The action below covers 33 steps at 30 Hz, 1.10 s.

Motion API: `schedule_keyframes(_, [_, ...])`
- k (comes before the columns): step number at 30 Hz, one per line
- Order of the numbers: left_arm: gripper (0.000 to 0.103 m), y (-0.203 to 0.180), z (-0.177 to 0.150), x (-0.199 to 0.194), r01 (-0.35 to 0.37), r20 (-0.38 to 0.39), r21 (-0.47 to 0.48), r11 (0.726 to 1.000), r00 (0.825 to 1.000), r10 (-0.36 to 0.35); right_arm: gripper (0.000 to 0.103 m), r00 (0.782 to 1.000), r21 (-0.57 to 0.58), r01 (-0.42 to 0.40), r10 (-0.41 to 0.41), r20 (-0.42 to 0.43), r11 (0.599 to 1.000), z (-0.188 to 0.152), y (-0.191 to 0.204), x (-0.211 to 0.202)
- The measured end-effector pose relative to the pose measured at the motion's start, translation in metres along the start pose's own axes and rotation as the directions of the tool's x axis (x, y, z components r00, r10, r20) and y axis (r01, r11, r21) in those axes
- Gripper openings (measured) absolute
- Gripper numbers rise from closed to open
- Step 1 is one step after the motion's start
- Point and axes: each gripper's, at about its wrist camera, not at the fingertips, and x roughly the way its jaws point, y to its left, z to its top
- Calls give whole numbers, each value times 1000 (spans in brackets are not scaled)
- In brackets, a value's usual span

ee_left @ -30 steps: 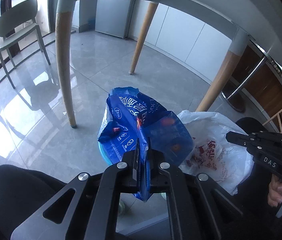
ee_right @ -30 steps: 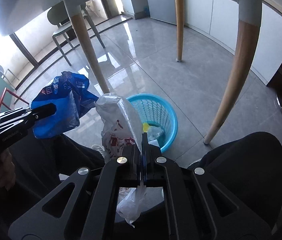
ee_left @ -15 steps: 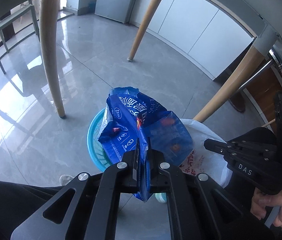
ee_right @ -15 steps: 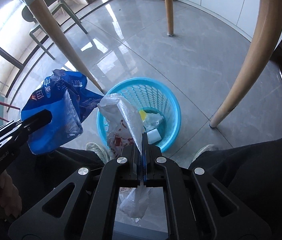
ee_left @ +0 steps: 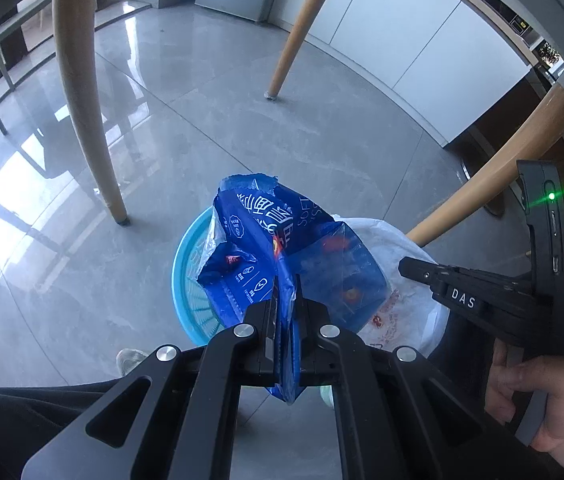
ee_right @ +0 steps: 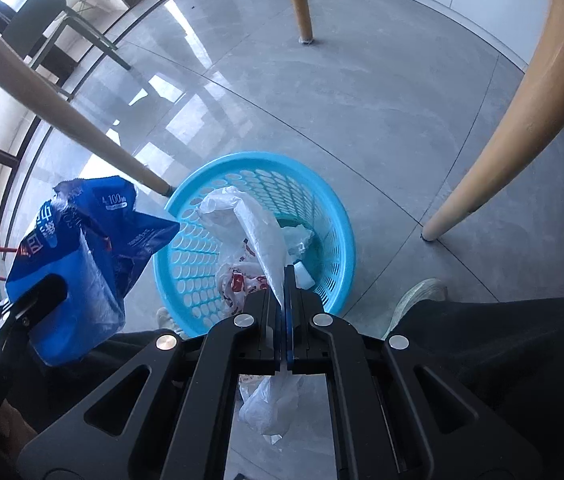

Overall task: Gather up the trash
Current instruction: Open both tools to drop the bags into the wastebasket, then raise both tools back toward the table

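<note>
Grey tiled floor [ee_right: 361, 100] under a wooden-legged table. Round blue perforated plastic basket [ee_right: 321, 200], formerly distant at twelve o'clock, now sits directly below both tools. Crumpled blue printed plastic wrapper [ee_left: 250, 248] is clenched in the left gripper [ee_left: 285, 312], at nine o'clock of the basket. White plastic bag [ee_right: 258, 224] is clenched in the right gripper [ee_right: 286, 304], hanging inside the rim. Judgement: both descended; release appears due.

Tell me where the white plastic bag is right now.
In the right wrist view the white plastic bag is pinched in the right gripper, hanging over the blue basket on the floor, with the blue wrapper to its left.
</note>
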Motion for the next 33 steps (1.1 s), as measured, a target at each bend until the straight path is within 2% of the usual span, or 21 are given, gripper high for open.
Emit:
schedule_keyframes(4, [2, 1, 0, 6, 25, -17, -1, 1000, 1000, -25, 1, 1000, 44, -11, 11, -3, 999, 9, -8, 13])
schedule_keyframes(8, [4, -1, 0, 9, 36, -20, 10, 999, 999, -36, 4, 1000, 31, -13, 13, 4, 999, 15, -5, 20])
schedule_keyframes(9, [9, 2, 0, 11, 42, -17, 7, 999, 999, -42, 4, 1000, 25, -19, 20, 0, 999, 16, -3, 23])
schedule_keyframes(10, [24, 3, 1, 11, 45, -10, 2, 999, 999, -45, 5, 1000, 19, -20, 20, -9, 1000, 16, -1, 25])
schedule_keyframes(12, [44, 2, 2, 9, 54, 2, 1, 999, 999, -54, 20, 1000, 13, -15, 16, -25, 1000, 16, 2, 27])
schedule_keyframes(13, [42, 2, 2, 10, 48, 4, 4, 999, 999, -48, 29, 999, 11, -8, 8, -31, 1000, 16, 3, 27])
schedule_keyframes(16, [42, 3, 1, 12, 23, -2, -2, 1000, 1000, -23, 32, 999, 0, 13, -13, -41, 1000, 17, 3, 25])
schedule_keyframes(20, [42, 6, 0, 8, -42, -25, -22, 999, 999, 42, 45, 998, 13, 4, -3, -60, 1000, 12, -1, 18])
schedule_keyframes(23, [42, 9, -3, 2, -74, -40, -40, 996, 997, 72, 46, 997, 13, -3, 4, -75, 1000, 5, -5, 10])
schedule_keyframes(27, [42, 18, -6, -6, -75, -40, -90, 993, 997, 71, 54, 998, -26, -18, 17, -61, 999, -3, -2, -6])
schedule_keyframes(30, [42, 22, -10, -11, -73, -44, -127, 989, 997, 68, 55, 999, -57, -17, 14, -51, 998, -13, 1, -20])
schedule_keyframes(32, [42, 20, -13, -15, -101, -46, -125, 987, 994, 96, 55, 999, -70, 26, -29, -45, 997, -16, 1, -29])
schedule_keyframes(33, [42, 17, -14, -19, -124, -40, -111, 986, 992, 120, 55, 999, -69, 20, -23, -42, 997, -17, 1, -33])
